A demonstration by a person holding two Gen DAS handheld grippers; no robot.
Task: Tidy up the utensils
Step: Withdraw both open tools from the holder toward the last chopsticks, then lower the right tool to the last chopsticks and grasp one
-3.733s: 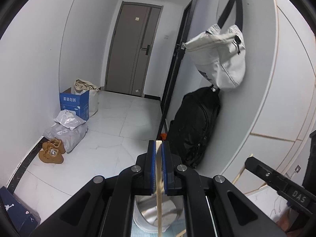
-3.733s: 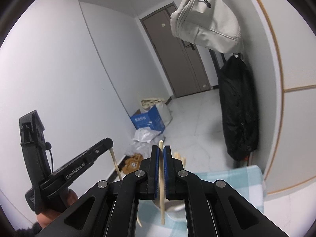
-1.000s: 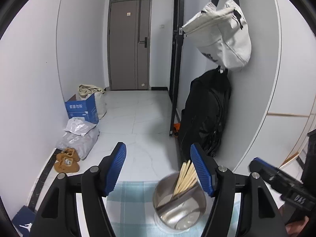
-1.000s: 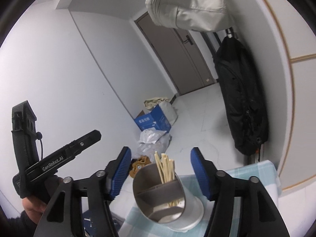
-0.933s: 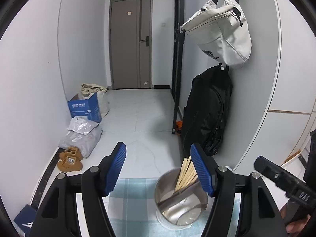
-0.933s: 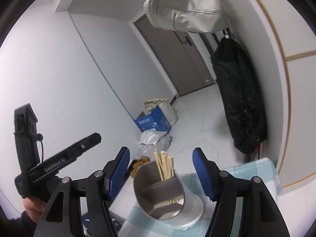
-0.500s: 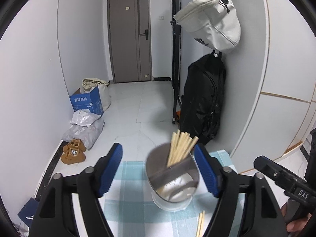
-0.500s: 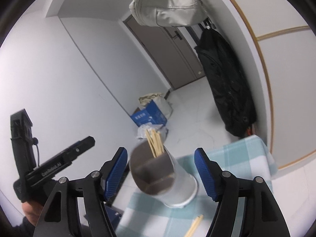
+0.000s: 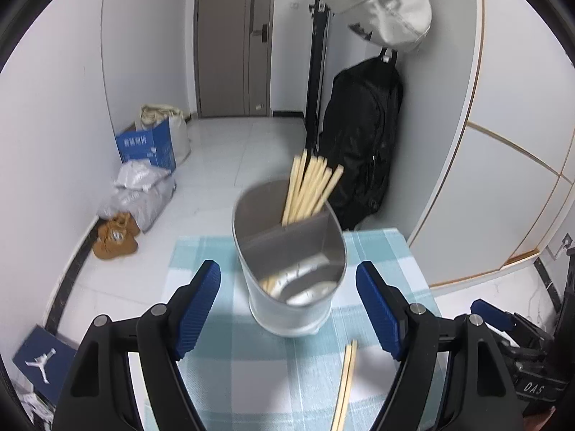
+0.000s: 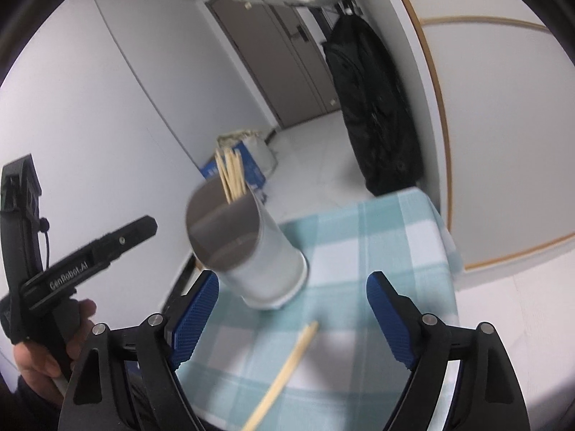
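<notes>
Chopsticks (image 9: 311,190) stand in far compartment of metal holder (image 9: 291,283) at 12 o'clock, left gripper (image 9: 289,309) spread, empty; loose chopsticks (image 9: 345,377) on checked cloth (image 9: 201,262) at 5 o'clock. Right view: right gripper (image 10: 287,319) spread, empty; holder at 11 o'clock, loose chopstick at 6 o'clock.

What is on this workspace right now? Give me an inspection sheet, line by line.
Surface: checked teal-and-white tablecloth over a small table.
Job's things: divided metal utensil holder upright on the cloth, a bunch of chopsticks in its far compartment; loose chopsticks lie on the cloth in front of it.
Clutter: nothing seen on the cloth.
Grippers: left gripper open, empty; right gripper open, empty.
Cables: nothing seen.
Surroundings: black backpack, white bag, blue box, brown shoes, door.
</notes>
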